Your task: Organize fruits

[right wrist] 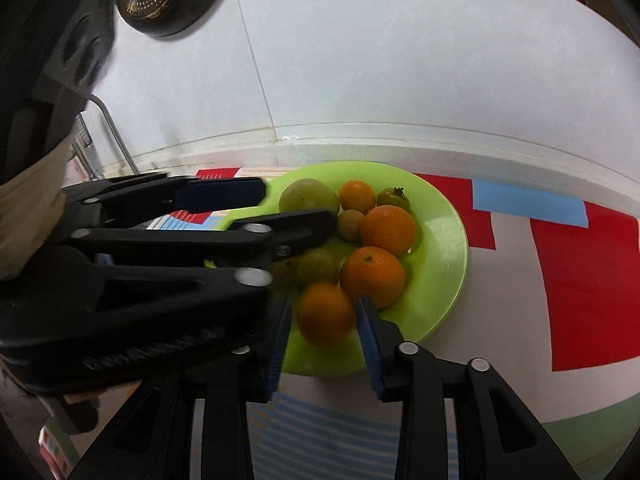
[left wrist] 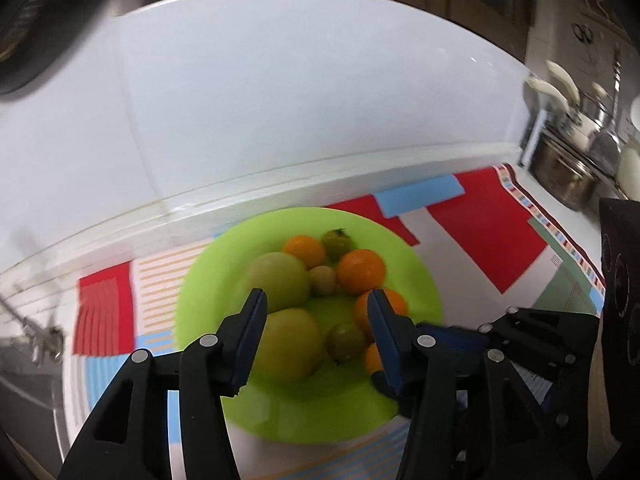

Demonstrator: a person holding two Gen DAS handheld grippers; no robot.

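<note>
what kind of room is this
Most likely a home kitchen counter: steel pots and ladles stand at the right, a tap at the left, and a plate of fruit sits on a mat.

The plate (right wrist: 448,248) is bright lime green. On it, the oranges (right wrist: 387,229) are deep orange, the larger round fruits (left wrist: 280,284) a pale yellow-green, and the small fruit (right wrist: 394,197) at the plate's far side green with a dark calyx. Under the plate, the mat (right wrist: 592,280) is white with solid red blocks, light blue patches and thin blue and orange stripes. Behind the plate, the wall (right wrist: 400,60) is plain white. Each hand-held gripper, left (left wrist: 316,312) and right (right wrist: 322,328), is black with blue pads.
</note>
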